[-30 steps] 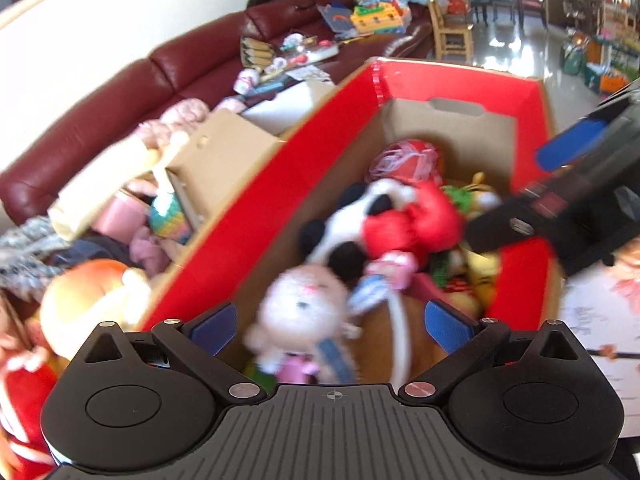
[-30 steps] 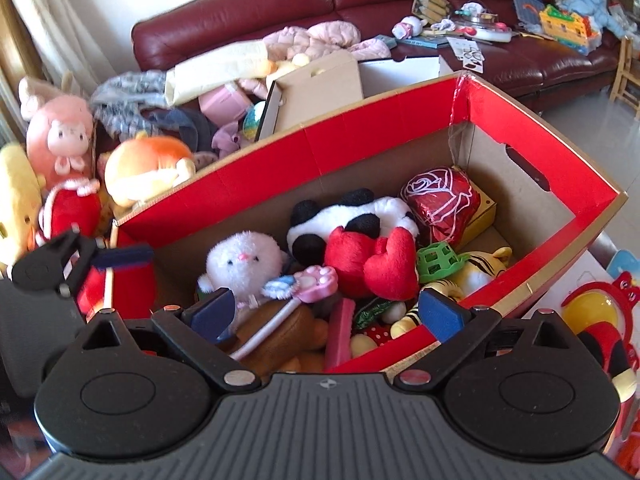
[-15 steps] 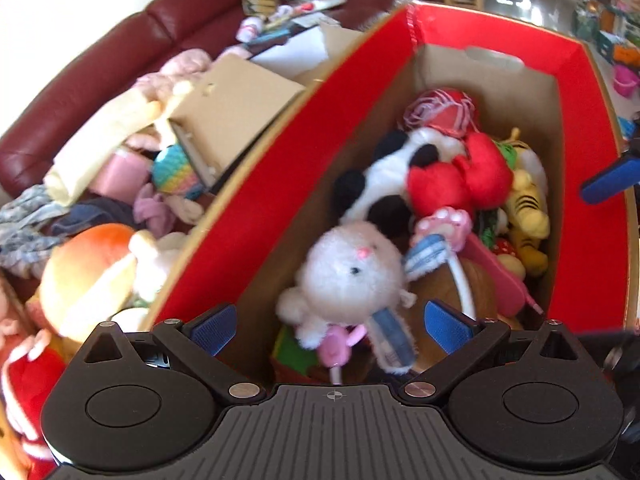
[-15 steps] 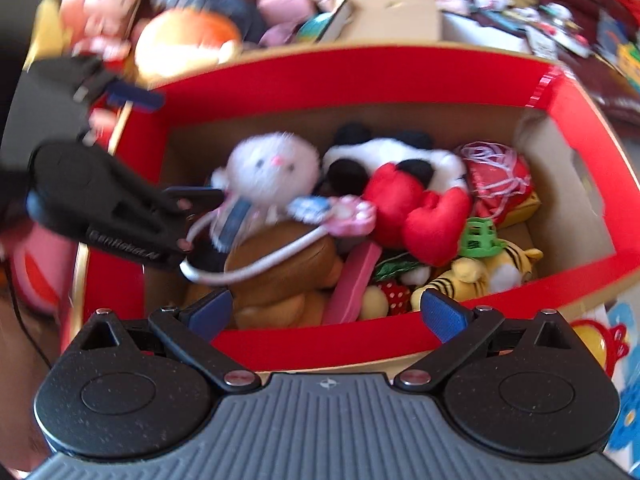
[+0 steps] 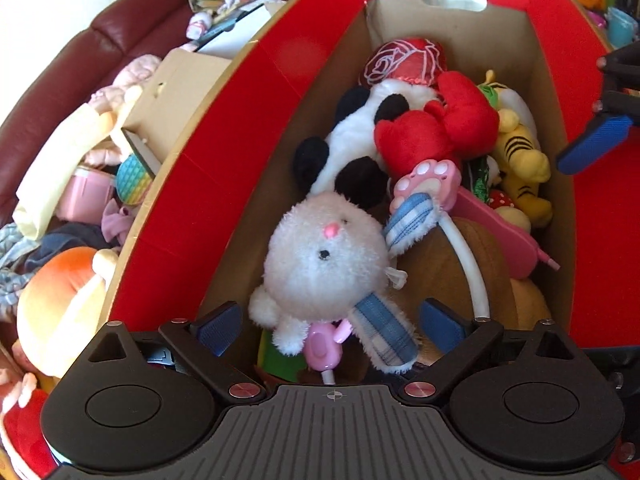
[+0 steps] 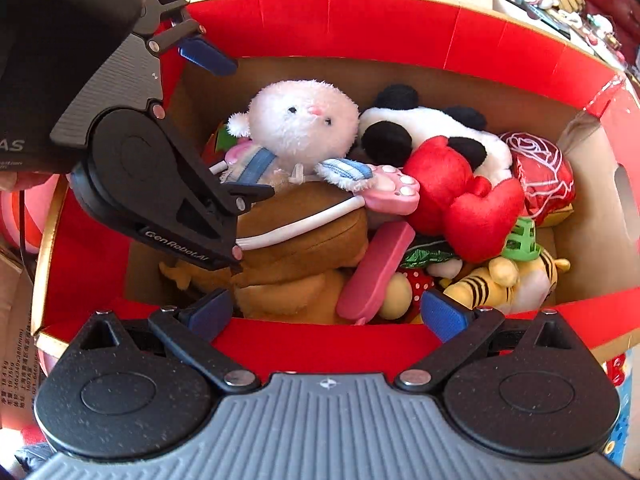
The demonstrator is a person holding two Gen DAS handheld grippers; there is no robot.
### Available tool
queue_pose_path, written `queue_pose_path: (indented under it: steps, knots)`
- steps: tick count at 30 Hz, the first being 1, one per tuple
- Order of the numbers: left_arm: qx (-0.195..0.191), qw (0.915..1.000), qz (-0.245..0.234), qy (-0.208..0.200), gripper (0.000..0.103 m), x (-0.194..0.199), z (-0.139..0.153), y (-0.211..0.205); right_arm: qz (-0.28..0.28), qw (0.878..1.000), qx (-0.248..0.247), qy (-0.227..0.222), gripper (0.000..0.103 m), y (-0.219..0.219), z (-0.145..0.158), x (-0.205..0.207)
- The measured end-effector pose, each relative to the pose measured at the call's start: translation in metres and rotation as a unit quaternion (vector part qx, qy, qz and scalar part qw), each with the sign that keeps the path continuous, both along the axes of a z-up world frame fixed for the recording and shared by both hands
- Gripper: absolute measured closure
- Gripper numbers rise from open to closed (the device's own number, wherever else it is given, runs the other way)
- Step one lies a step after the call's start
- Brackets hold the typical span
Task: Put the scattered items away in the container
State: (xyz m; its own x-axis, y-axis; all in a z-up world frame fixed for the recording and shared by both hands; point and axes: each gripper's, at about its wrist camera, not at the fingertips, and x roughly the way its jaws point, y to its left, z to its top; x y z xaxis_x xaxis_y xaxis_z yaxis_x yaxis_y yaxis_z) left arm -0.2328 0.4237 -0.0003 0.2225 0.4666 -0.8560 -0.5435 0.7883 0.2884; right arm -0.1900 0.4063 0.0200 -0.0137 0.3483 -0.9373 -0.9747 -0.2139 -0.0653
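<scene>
where left gripper [image 5: 330,322] gapes — bunny [image 5: 324,256] between.

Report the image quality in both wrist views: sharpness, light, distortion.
Left wrist: sharp on the white bunny; fisheye bows the red box wall; a pale glare patch sits on that wall. Right wrist: also sharp; daylight is bright at upper right; the left gripper blocks the upper left corner.
</scene>
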Motion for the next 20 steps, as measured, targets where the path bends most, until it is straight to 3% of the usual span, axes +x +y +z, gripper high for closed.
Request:
queue_pose_path:
  steps: [20]
  knots:
    - [0.025, 0.9993, -0.026, 0.012, 0.007, 0.004, -0.004, -0.01, -0.003, 1.0, -0.016, 0.008, 0.001, 0.005, -0.016, -0.001]
